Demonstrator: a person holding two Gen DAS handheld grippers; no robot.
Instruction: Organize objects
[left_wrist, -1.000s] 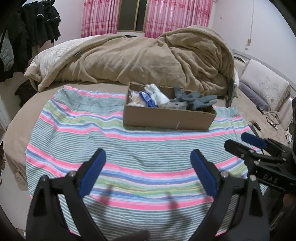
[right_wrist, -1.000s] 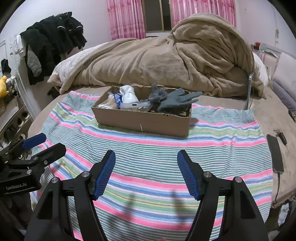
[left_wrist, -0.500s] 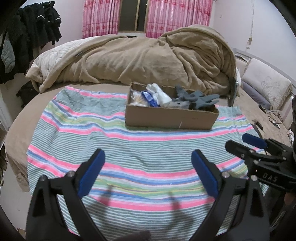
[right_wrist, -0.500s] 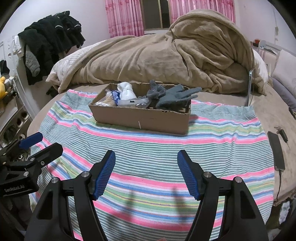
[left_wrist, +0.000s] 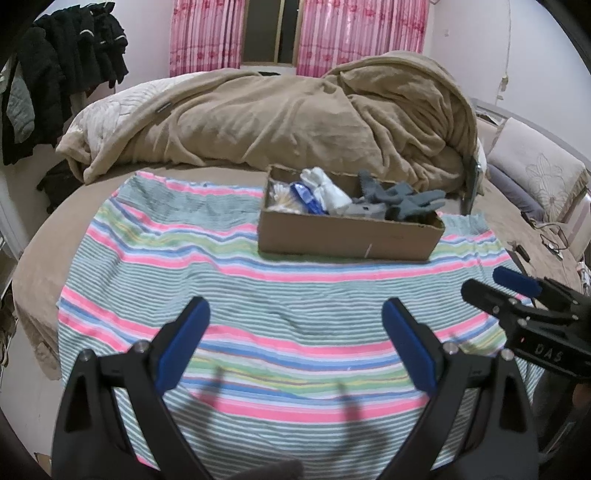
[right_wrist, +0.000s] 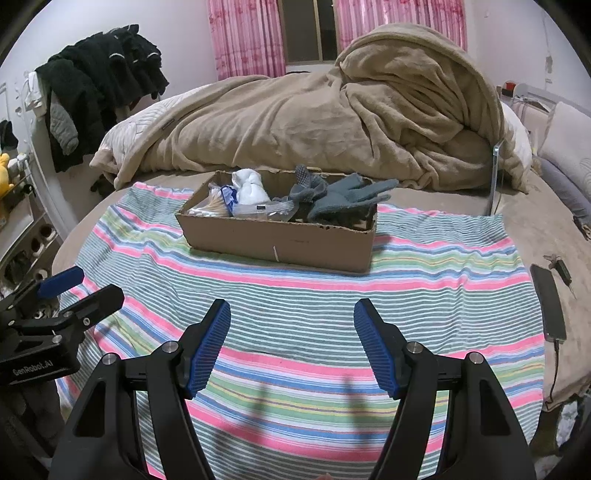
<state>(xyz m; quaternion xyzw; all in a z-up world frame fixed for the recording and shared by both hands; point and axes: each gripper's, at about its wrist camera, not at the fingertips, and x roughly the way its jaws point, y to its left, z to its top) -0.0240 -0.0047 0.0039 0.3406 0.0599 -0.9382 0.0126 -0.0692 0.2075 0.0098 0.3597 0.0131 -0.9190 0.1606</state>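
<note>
Now | left gripper "GenRobot.AI", jaws apart | right gripper "DAS", jaws apart

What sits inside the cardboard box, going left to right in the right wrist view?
Inside the cardboard box: bundle of cotton swabs → blue-and-white packet → white rolled socks → grey gloves.

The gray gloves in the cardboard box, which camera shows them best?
The right wrist view: the gray gloves sit nearer and sharper, fingers draped over the cardboard box rim. The left wrist view shows them smaller and blurrier.
</note>
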